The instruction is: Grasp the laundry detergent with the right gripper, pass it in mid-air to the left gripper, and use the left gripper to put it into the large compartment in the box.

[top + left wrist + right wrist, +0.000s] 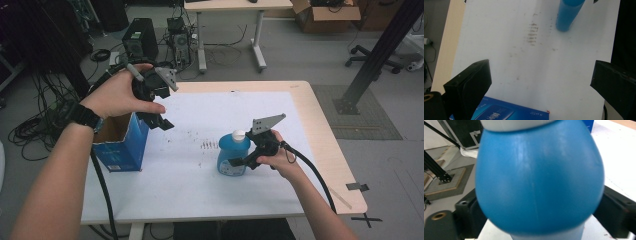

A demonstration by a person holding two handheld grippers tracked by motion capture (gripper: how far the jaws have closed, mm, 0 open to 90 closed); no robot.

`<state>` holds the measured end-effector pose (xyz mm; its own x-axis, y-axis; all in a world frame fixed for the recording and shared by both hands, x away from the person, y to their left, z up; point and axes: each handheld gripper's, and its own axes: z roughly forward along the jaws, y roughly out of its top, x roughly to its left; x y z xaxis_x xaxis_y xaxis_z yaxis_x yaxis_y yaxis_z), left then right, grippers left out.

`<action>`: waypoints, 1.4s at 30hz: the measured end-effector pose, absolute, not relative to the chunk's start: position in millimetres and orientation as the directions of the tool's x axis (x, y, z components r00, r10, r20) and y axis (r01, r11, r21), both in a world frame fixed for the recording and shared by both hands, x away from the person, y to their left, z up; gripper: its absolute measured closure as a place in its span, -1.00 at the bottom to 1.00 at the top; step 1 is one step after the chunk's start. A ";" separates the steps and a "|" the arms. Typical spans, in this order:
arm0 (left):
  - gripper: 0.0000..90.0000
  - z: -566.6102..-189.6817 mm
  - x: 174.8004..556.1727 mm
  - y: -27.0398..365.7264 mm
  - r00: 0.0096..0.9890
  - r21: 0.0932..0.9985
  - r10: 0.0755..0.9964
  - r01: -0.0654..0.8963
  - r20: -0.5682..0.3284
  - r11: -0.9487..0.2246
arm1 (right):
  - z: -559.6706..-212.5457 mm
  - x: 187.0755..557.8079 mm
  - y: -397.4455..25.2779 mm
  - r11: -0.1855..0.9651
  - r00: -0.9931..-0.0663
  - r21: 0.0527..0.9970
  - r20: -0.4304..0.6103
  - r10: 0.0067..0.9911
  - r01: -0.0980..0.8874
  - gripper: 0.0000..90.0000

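Observation:
A blue bottle with a white cap stands upright on the white sheet, right of the middle. My right gripper is shut on the bottle from its right side. In the right gripper view the bottle bulges between the two black jaws. An open-topped blue cardboard box stands at the table's left edge. My left gripper hangs open in the air just above and right of the box. From the left gripper, spread wide, I look down on the box's edge and the bottle farther off.
Brown smudges mark the sheet between box and bottle. Bare wood table edge runs along the right. On the floor beyond lie cables, a computer tower and another desk. A black frame post rises at right.

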<state>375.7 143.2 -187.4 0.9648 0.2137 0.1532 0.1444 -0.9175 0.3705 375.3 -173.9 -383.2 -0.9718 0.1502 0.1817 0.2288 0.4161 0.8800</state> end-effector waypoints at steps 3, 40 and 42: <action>-0.92 -187.1 375.5 143.5 0.964 0.373 0.217 0.147 0.154 -0.916 | -383.5 375.0 -173.2 0.416 -0.973 0.882 0.175 0.151 0.223 -0.71; -0.92 -188.0 377.0 139.9 0.963 0.373 0.214 0.141 0.161 -0.917 | -385.3 375.1 -175.4 0.404 -0.978 0.893 0.155 0.143 0.200 -0.36; -0.92 -188.6 377.2 139.5 0.964 0.374 0.214 0.141 0.160 -0.917 | -385.3 375.1 -175.7 0.398 -0.978 0.896 0.155 0.141 0.199 -0.32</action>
<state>377.2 139.5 -188.6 0.9636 0.2138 0.1605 0.1411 -0.9168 0.3737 375.1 -175.7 -385.3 -0.9778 0.1415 0.1548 0.1993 0.3978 0.8955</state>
